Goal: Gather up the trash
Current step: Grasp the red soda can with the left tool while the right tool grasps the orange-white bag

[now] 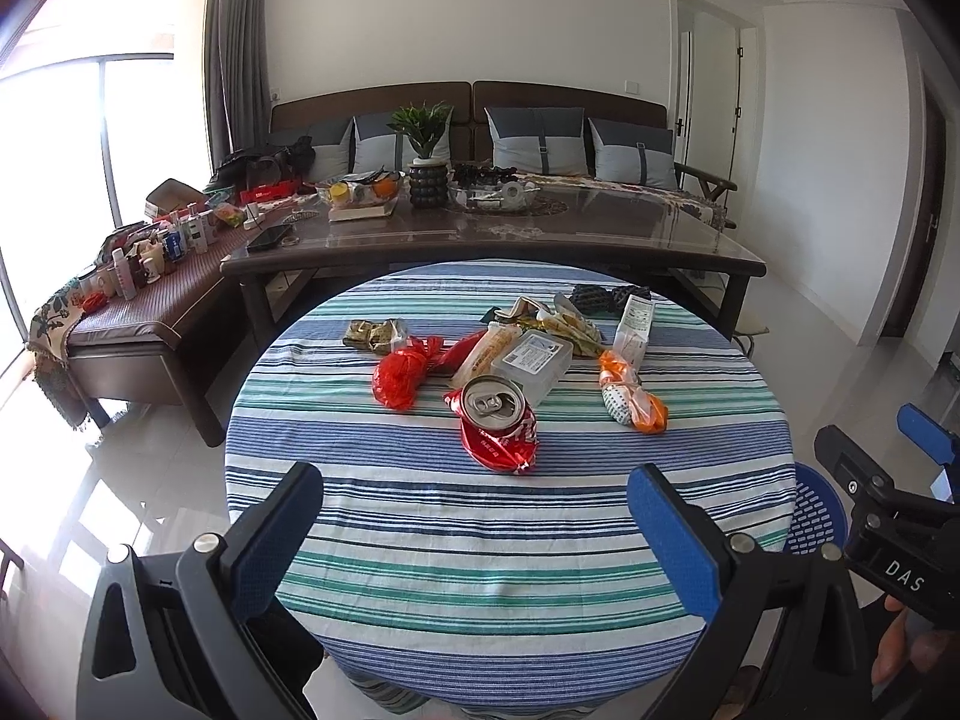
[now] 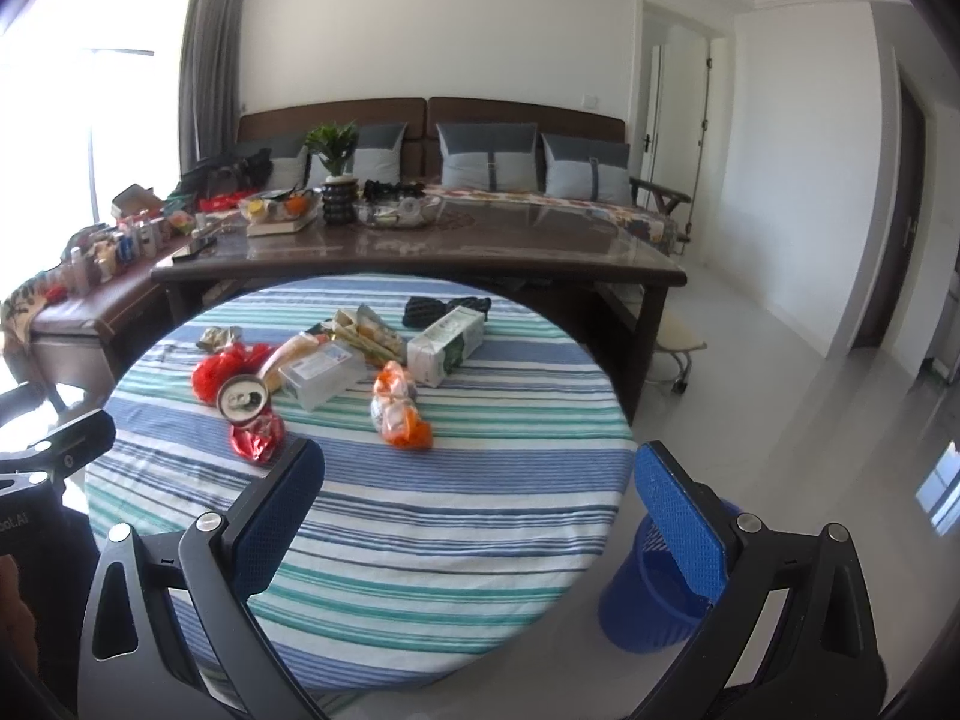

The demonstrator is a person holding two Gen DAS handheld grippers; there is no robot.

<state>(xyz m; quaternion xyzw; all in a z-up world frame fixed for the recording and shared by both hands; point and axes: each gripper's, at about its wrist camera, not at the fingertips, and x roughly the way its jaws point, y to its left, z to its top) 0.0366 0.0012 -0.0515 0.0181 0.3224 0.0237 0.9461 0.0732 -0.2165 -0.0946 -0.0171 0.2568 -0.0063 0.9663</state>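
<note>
Trash lies on a round table with a striped cloth [image 1: 480, 540] [image 2: 420, 510]: a crushed red can [image 1: 497, 429] [image 2: 251, 417], a red plastic bag [image 1: 401, 377] [image 2: 217, 377], a clear plastic box [image 1: 531, 365] [image 2: 324, 377], an orange wrapper [image 1: 633, 399] [image 2: 401, 414], a white carton [image 1: 635, 327] [image 2: 447, 343] and a dark bag [image 1: 606, 298] [image 2: 444, 307]. A blue bin [image 2: 657, 591] [image 1: 815, 507] stands on the floor at the table's right. My left gripper [image 1: 474, 513] is open and empty in front of the can. My right gripper [image 2: 477, 501] is open and empty over the table's near right part.
A long dark wooden table [image 1: 498, 240] [image 2: 420, 264] with a plant, bowls and a phone stands behind. A sofa with grey cushions [image 1: 534, 141] is at the back wall. A low bench with bottles [image 1: 150, 276] is at the left. A small stool [image 2: 678, 339] stands at the right.
</note>
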